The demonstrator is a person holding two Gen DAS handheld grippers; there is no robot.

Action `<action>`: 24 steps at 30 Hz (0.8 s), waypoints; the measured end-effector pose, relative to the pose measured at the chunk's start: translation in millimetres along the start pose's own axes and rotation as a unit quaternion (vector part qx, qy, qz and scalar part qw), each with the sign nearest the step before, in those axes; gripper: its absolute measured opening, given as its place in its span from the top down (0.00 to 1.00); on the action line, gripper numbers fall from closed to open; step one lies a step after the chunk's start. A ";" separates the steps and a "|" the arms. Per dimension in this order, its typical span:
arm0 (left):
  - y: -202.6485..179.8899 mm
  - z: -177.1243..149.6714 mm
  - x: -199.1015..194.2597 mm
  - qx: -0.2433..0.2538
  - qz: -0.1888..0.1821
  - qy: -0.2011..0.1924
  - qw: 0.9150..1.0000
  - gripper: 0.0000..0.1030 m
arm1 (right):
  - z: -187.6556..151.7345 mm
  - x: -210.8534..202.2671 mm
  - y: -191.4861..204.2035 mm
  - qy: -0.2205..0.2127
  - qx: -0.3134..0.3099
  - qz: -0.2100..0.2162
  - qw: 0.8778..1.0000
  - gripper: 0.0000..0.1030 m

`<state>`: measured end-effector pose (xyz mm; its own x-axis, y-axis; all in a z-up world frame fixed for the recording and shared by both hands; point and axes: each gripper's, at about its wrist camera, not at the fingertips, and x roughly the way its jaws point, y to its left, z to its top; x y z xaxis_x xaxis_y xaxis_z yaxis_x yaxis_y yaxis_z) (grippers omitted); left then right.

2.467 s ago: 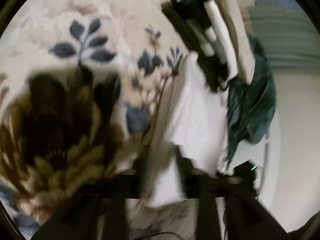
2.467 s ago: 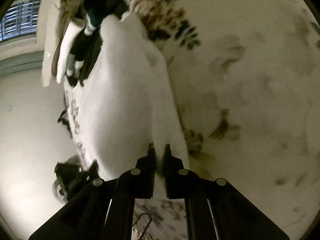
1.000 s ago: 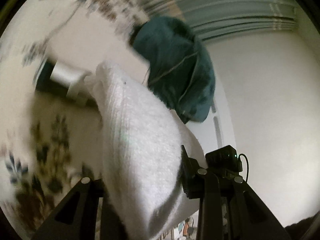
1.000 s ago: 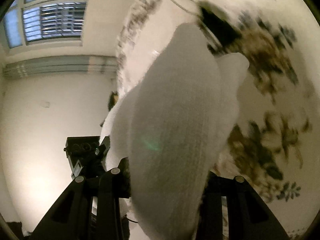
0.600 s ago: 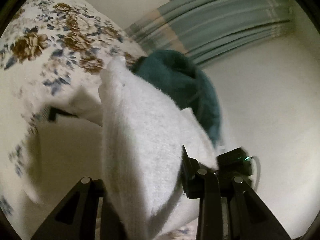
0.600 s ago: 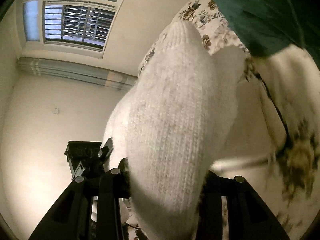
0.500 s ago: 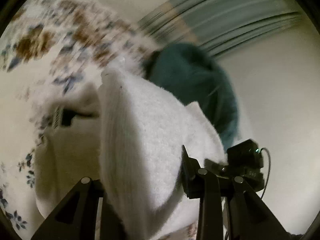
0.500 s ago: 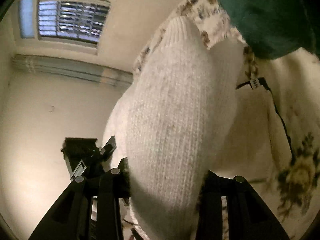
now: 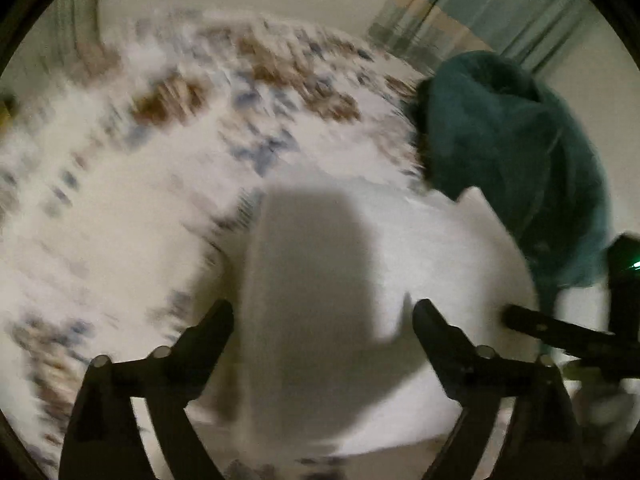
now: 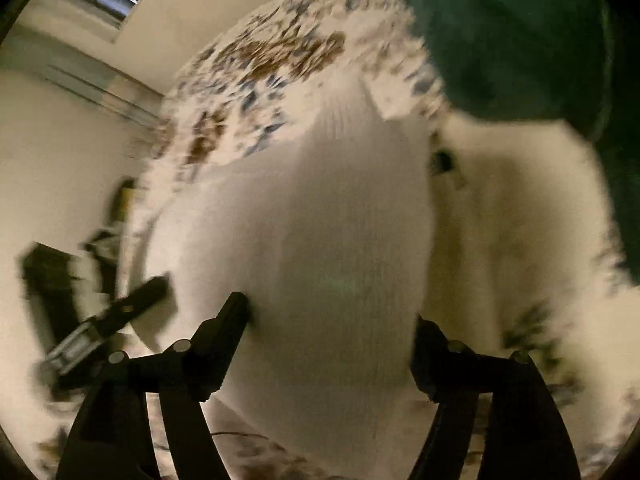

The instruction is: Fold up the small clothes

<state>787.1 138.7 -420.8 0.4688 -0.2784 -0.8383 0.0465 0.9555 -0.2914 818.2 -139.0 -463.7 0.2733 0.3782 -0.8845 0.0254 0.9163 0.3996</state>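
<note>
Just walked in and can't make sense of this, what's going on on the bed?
A person is folding a small white knit garment on a floral bedspread, using a handheld claw in each hand. Both the left claw and the right claw are opening, letting go of the fabric that lies between their fingers. A dark green garment is bunched beside it. The pictures are blurred by motion.

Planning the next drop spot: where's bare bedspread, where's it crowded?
Free: the floral bedspread left of and beyond the white knitted garment. Crowded: right side, where the dark green fleece garment borders the white one, with another white piece beneath it.
</note>
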 end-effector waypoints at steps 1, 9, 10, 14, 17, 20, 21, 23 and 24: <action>-4.8 -1.2 -5.2 0.012 0.022 -0.009 1.000 0.06 | -2.1 -8.4 6.5 -0.010 -0.012 -0.032 0.999 0.20; -21.8 -20.3 -14.2 0.051 0.115 -0.008 0.992 0.02 | -45.2 -62.1 32.2 -0.075 -0.042 -0.233 0.969 0.00; -23.3 -25.3 -18.5 0.049 0.119 -0.002 0.992 0.02 | -50.7 -66.2 33.2 -0.077 -0.041 -0.244 0.966 0.00; -33.4 -40.6 -47.3 0.051 0.129 -0.002 0.990 0.02 | -77.1 -88.5 40.0 -0.081 -0.039 -0.264 0.960 0.00; -45.9 -52.3 -79.0 0.055 0.138 -0.017 0.989 0.02 | -96.1 -113.0 49.6 -0.092 -0.043 -0.267 0.958 0.00; -58.5 -66.5 -114.8 0.051 0.138 -0.030 0.989 0.02 | -115.0 -144.0 63.4 -0.107 -0.043 -0.265 0.957 0.00; -62.7 -70.5 -125.1 0.052 0.136 -0.033 0.989 0.02 | -122.8 -157.1 69.4 -0.115 -0.045 -0.265 0.956 0.00; -75.8 -82.0 -155.7 0.056 0.134 -0.046 0.988 0.02 | -141.9 -189.9 83.0 -0.136 -0.053 -0.269 0.952 0.00; -81.4 -86.4 -166.7 0.060 0.133 -0.051 0.988 0.02 | -149.8 -204.2 88.4 -0.145 -0.055 -0.269 0.951 0.00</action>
<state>628.9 99.0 -297.1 0.5643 -0.0099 -0.8255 0.0100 0.9999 -0.0051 620.6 -115.4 -283.9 0.5028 -0.1874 -0.8439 0.1404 0.9810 -0.1341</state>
